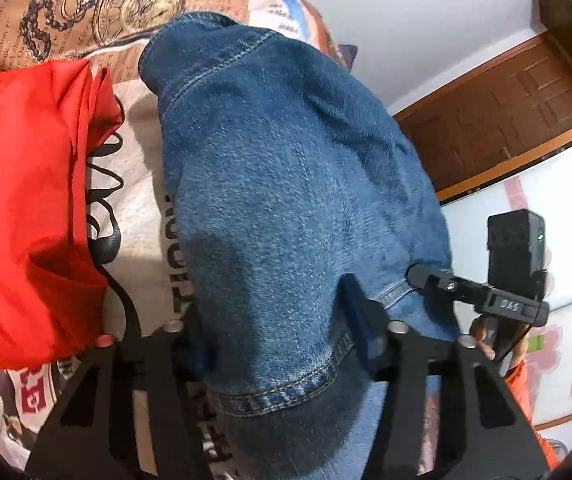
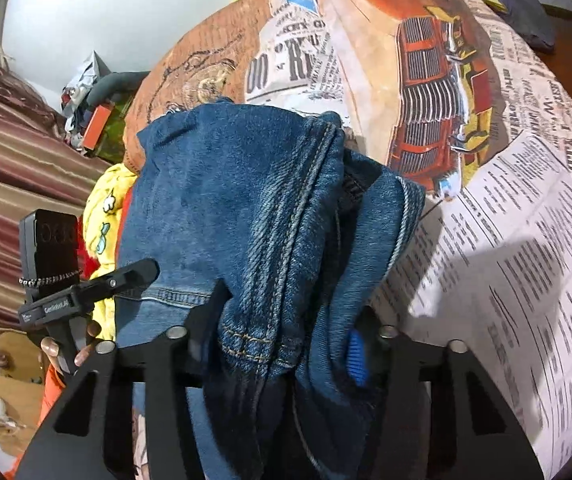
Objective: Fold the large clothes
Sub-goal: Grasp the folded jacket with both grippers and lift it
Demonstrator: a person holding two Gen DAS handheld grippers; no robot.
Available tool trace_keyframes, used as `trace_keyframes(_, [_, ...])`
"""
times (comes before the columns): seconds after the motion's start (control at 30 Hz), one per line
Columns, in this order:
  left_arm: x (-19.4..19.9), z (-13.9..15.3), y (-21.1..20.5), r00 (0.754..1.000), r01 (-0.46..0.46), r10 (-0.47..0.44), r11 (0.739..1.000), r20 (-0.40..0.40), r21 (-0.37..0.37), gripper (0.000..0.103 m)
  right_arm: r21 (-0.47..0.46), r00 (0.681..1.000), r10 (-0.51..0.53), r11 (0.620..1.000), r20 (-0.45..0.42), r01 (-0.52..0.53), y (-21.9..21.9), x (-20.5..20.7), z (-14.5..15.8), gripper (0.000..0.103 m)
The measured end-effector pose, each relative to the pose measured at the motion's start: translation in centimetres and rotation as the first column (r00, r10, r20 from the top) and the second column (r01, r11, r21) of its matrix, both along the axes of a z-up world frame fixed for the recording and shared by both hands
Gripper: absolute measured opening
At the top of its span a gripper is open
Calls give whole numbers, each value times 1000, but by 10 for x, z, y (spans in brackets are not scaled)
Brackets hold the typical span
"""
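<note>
Blue denim jeans stretch over a bed with a newspaper-print cover. My left gripper is shut on the hemmed edge of the jeans, and the denim fills the space between its fingers. My right gripper is shut on a bunched, seamed part of the jeans. The right gripper's body also shows in the left wrist view, close beside the denim. The left gripper's body shows in the right wrist view.
A red garment lies on the bed left of the jeans. A yellow printed garment lies beyond. The bed cover spreads to the right. A brown wooden door and a striped curtain border the room.
</note>
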State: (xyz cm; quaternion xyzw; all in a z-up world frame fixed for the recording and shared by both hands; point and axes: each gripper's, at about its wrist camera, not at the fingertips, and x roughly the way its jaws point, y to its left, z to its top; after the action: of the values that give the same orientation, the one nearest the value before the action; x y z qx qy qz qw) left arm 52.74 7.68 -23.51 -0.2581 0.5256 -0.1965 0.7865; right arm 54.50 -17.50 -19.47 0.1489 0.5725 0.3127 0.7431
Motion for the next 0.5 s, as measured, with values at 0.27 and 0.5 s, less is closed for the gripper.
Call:
trace_keyframes(0.27, [-38,63,-16,991,37,-47,996,129,81,37,-46,996,-22,999,87,26,13,-26,36,33])
trace_keyframes(0.5, [-75,125,21,968,2,-20,997,251,72,36,-29,978,-8,999,207,15,34,-43,84,33])
